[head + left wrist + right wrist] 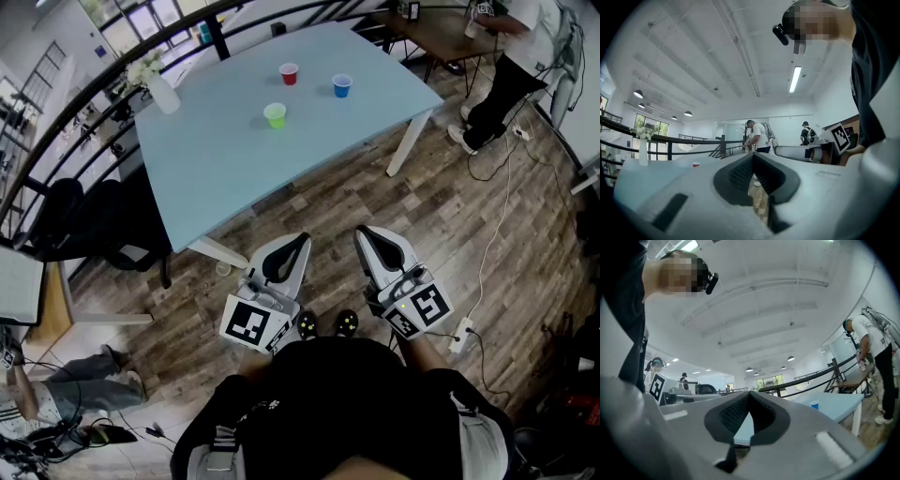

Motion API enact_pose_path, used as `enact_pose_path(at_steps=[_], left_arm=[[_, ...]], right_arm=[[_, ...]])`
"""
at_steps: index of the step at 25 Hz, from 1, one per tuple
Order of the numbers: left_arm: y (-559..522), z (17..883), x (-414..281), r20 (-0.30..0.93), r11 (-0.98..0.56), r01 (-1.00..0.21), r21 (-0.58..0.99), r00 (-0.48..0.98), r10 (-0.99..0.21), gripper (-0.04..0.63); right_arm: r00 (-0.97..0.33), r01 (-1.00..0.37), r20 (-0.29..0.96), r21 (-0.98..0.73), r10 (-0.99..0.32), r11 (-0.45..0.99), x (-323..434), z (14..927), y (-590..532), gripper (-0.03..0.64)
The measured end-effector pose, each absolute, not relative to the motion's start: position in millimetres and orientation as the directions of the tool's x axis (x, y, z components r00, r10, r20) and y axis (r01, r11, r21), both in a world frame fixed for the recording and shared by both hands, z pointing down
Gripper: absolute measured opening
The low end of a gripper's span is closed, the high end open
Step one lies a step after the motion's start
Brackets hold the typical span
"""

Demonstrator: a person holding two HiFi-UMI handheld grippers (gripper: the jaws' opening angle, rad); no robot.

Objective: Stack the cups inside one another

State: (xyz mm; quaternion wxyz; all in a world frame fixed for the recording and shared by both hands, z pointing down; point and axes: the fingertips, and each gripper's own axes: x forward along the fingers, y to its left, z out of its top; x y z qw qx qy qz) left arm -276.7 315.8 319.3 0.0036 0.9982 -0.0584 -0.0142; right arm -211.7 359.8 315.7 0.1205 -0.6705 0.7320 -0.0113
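Both tools are closed on nothing: the left tool (292, 248) and the right tool (372, 240) sit side by side close to your body, pads together, pointing roughly level toward the desk (234, 159). All three cups stand far ahead of you on that desk, upright with mouths up and well apart from one another. None is within reach yet. The green cup (275, 115) is the nearest and lies almost straight beyond your left tool. The blue cup (342, 86) is farther and to the right, more in line with your right tool, and the red cup (289, 74) is the farthest, between the two. A strip of wooden floor (375, 197) and the desk's near edge, which runs diagonally from near left to far right, separate you from them. The desk is bare around the cups; only a vase (161, 94) stands at its far left edge. Watch the dark chair (103, 225) to your left and the cable (502, 216) on the floor to your right.
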Motion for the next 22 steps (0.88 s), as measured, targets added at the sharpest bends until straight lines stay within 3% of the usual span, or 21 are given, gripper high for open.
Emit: enact_pose_path(at_steps=[22], left_arm=[[325, 322, -251, -0.022, -0.994, -0.109, 0.004, 0.994, -0.109, -0.011]], right_arm=[[-0.051, -0.968, -0.215, -0.230, -0.975, 0.101, -179, 310, 376, 0.006]])
